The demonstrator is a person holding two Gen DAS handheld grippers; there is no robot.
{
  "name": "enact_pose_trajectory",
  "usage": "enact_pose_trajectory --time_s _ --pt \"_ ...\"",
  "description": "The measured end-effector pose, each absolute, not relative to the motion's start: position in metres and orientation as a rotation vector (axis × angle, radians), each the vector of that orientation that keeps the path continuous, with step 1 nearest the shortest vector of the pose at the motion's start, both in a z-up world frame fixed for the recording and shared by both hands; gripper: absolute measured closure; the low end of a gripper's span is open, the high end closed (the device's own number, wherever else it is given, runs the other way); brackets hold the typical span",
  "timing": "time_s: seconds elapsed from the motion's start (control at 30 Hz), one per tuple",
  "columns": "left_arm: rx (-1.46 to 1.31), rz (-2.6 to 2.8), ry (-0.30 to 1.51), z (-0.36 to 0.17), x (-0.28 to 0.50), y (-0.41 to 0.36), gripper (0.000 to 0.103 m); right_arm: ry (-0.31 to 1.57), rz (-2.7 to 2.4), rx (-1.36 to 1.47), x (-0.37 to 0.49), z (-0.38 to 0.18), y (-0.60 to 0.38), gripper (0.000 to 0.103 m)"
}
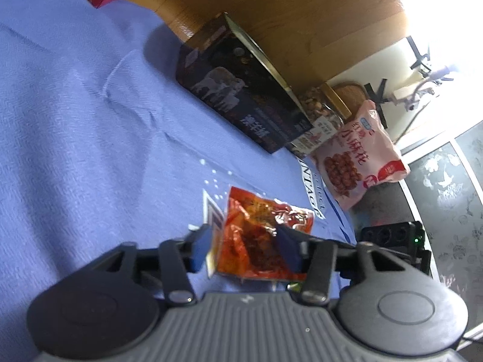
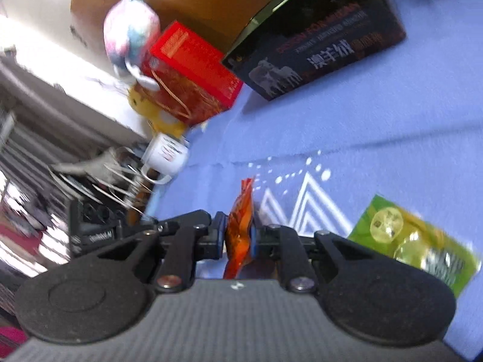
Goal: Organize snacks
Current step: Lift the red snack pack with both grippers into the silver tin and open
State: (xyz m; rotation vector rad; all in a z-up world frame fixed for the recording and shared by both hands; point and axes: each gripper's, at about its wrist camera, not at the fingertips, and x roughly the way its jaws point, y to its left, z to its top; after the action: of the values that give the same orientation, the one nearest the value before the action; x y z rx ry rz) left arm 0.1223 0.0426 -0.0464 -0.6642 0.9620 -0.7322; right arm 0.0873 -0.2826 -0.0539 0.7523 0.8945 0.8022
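Observation:
An orange-red snack packet (image 1: pixel 259 235) lies flat on the blue cloth (image 1: pixel 75 120), between the fingers of my left gripper (image 1: pixel 246 241), which is open around it. My right gripper (image 2: pixel 238 235) is shut on another orange-red snack packet (image 2: pixel 240 232), held edge-on above the cloth. A green snack packet (image 2: pixel 413 241) lies on the cloth to the right of my right gripper. A pink snack bag (image 1: pixel 359 160) stands at the cloth's far right edge.
A dark box (image 1: pixel 241 96) stands at the back of the cloth against a wooden board; it also shows in the right wrist view (image 2: pixel 320 36). A jar of nuts (image 1: pixel 320 114) stands beside it. A red box (image 2: pixel 193 72), plush toys (image 2: pixel 129 33) and a white mug (image 2: pixel 166 154) are at the left.

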Motion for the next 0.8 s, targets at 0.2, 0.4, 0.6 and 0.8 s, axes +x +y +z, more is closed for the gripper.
enact_pose_trajectory --time_s 0.2,0.4,0.6,0.8 --pt "-0.759 -0.766 0.969 -0.042 0.114 0.052 0.038 0.833 0.85 0.973 0.067 -0.061 -0.298 0.084" --pt "-0.797 -0.843 0.943 -0.028 0.102 0.048 0.061 0.808 0.9 1.007 0.057 -0.055 -0.296 0.084" --pt "-0.7 -0.83 0.932 -0.013 0.1 0.033 0.09 0.77 0.891 0.973 0.054 -0.044 -0.301 0.084" --pt "-0.568 -0.81 0.888 0.015 0.131 0.01 0.09 0.734 0.83 0.809 0.073 -0.015 -0.301 0.084"
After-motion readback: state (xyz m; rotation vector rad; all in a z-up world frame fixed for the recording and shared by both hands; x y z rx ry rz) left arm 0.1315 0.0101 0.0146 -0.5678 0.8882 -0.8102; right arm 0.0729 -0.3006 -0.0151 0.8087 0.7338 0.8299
